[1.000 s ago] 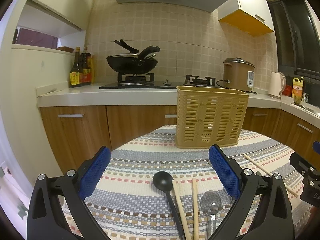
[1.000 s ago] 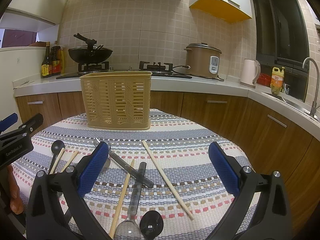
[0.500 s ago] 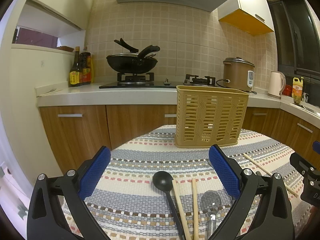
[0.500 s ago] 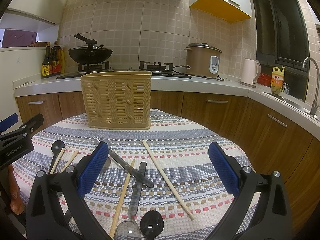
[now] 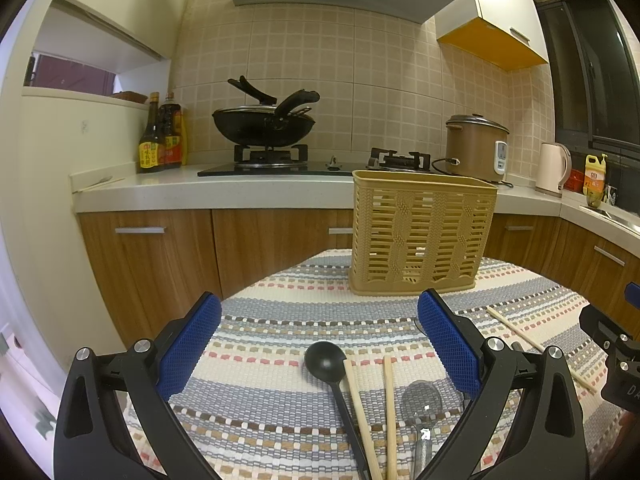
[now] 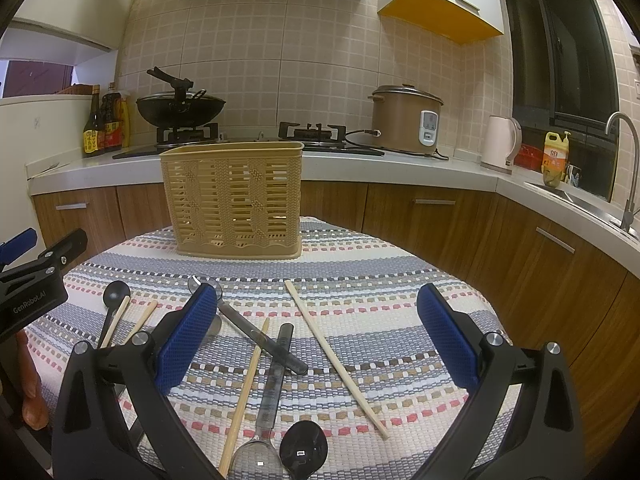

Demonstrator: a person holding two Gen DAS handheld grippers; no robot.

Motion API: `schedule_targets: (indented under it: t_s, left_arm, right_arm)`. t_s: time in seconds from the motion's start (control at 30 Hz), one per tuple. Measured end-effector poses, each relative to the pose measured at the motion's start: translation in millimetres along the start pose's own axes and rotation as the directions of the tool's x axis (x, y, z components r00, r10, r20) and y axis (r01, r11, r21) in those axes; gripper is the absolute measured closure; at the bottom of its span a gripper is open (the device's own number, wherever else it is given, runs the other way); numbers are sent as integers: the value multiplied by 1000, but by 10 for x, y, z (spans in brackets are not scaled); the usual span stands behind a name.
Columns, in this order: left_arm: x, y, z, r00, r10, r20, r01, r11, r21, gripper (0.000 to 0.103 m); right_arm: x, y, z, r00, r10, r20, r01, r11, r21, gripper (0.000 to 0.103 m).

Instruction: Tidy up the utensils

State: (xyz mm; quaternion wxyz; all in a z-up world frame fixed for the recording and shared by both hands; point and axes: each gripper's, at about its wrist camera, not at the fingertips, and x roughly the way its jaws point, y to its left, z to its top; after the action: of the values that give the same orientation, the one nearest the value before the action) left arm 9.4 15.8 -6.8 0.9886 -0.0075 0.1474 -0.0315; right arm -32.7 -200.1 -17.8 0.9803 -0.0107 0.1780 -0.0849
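Observation:
A tan slotted utensil basket (image 5: 420, 236) (image 6: 236, 200) stands upright at the far side of the striped tablecloth. In the left wrist view a black spoon (image 5: 326, 358), two wooden chopsticks (image 5: 360, 408) and a clear spoon (image 5: 420, 404) lie between my open, empty left gripper (image 5: 320, 352). In the right wrist view several utensils lie scattered: a long chopstick (image 6: 332, 356), another chopstick (image 6: 246, 388), crossed clear spoons (image 6: 276, 360), a black spoon bowl (image 6: 303, 449). My right gripper (image 6: 316, 344) is open and empty above them.
The round table with striped cloth (image 6: 360, 280) ends near wooden cabinets. Behind is a counter with a wok (image 5: 262, 126), bottles (image 5: 160, 136), a rice cooker (image 6: 406, 118), a kettle (image 6: 500, 144) and a sink (image 6: 580, 200) at the right.

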Motion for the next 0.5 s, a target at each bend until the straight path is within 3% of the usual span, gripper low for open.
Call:
schedule_targets:
  t_s: [0.5]
  left_arm:
    - [-3,4,8,1000,0,-2,0,1000,-1,8]
  right_arm:
    - [10,14,-12,1000,-2,-3,2,1000,-1,8]
